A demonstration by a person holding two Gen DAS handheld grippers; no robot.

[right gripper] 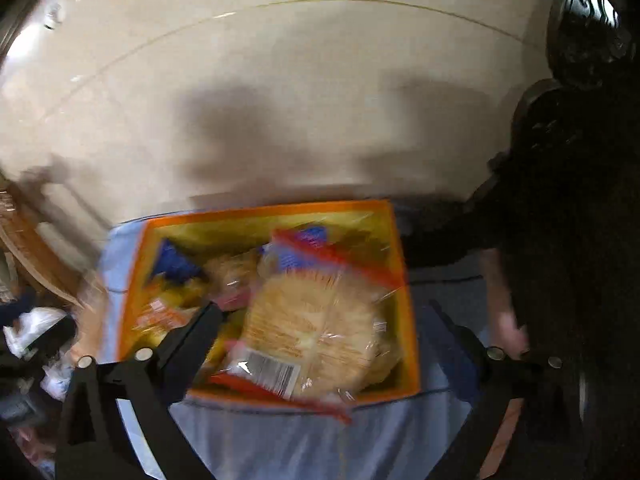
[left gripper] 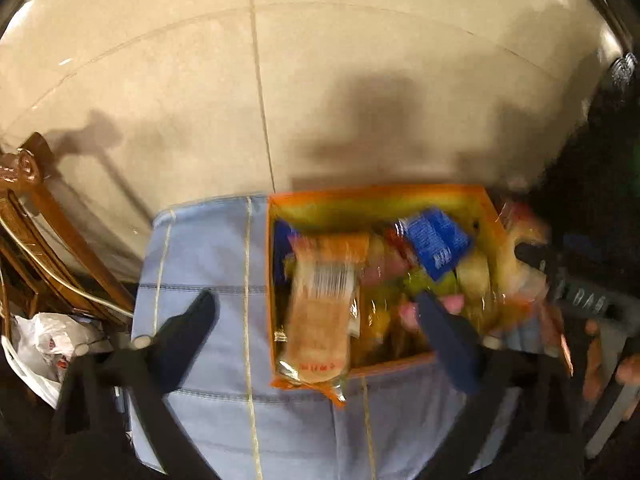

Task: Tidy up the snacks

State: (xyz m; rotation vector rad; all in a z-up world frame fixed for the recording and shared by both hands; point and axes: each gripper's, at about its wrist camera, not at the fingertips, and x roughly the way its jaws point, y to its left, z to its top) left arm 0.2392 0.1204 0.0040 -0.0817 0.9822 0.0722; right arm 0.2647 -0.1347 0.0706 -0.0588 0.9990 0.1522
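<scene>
We see the orange box (left gripper: 380, 196) sitting on a pale blue quilted cloth (left gripper: 208, 248), heaped with wrapped snacks. From the left wrist view, the left gripper (left gripper: 316, 312) stands wide with nothing between its fingers, and the box lies ahead and to the right of its centre line: its left finger is over bare cloth, its right finger over the box's near part. A long packet of pale biscuits (left gripper: 324, 312) leans over the near rim, its long axis running near to far, roughly along the way the gripper points. A blue packet (left gripper: 436, 240) lies deeper, toward the far right.

From the right wrist view, the right gripper (right gripper: 324, 320) is also spread wide and empty, and the box (right gripper: 272, 210) sits more squarely ahead of it, slightly to the left. A round clear bag of pale crackers (right gripper: 316, 328) lies on top at the near right of the box, almost directly between the fingers but below them, apart from both.

We judge the right gripper better placed for that round bag, and the left for the long packet. Both views are blurred, so finer contact we cannot tell. The box itself looks overfull, with packets spilling over its near edge.
</scene>
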